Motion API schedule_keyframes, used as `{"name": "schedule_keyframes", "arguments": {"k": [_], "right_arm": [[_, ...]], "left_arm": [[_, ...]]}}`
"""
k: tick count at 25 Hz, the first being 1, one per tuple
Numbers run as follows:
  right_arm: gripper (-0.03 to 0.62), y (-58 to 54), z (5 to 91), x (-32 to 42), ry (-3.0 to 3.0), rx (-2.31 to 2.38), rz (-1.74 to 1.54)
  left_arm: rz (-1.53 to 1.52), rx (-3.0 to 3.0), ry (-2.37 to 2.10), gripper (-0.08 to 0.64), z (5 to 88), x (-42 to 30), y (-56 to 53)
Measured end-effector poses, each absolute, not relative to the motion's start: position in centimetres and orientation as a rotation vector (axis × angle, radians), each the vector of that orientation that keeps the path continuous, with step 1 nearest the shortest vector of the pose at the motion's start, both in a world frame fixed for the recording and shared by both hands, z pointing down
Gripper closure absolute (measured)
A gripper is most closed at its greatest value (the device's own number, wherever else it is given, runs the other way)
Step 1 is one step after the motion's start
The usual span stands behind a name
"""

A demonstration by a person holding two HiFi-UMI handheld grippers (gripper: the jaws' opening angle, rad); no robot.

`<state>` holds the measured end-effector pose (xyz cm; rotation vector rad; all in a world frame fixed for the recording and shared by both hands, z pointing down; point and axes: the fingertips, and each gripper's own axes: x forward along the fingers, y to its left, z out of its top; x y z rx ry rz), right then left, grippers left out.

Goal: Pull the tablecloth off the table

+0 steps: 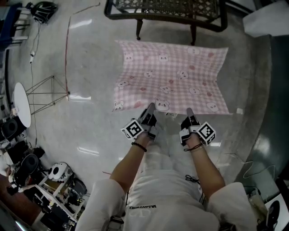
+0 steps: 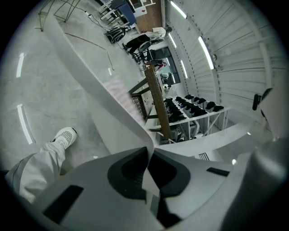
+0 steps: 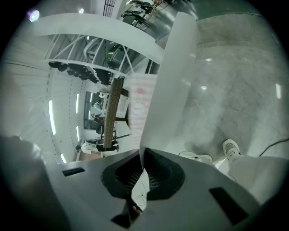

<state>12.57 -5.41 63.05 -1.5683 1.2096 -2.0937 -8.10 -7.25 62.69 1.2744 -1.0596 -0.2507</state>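
A pink checked tablecloth (image 1: 171,76) with small animal prints is stretched out flat in front of me, over the grey floor. Its far edge lies by the legs of the black metal table (image 1: 167,11); I cannot tell whether it touches the table. My left gripper (image 1: 150,109) is shut on the cloth's near edge, left of the middle. My right gripper (image 1: 189,112) is shut on the same edge further right. In the left gripper view the cloth (image 2: 90,76) runs taut away from the closed left gripper (image 2: 149,151). The right gripper view shows the cloth (image 3: 174,76) leaving the right gripper (image 3: 143,155).
A wire stand (image 1: 45,92) with a white disc (image 1: 21,103) is at the left. Cameras and gear (image 1: 40,180) crowd the lower left. A dark strip of floor (image 1: 271,135) with cables runs along the right. My shoes (image 3: 231,146) are on the floor below the cloth.
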Motion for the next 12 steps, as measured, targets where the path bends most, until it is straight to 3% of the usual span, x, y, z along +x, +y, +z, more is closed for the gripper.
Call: {"name": "schedule_keyframes", "arguments": {"k": [12], "right_arm": [[0.581,-7.5,60.2,12.3,1.291,-1.493,-2.036]], "left_arm": [[-0.355,1.323,-1.053,0.557,60.3,-8.0,-9.1]]}}
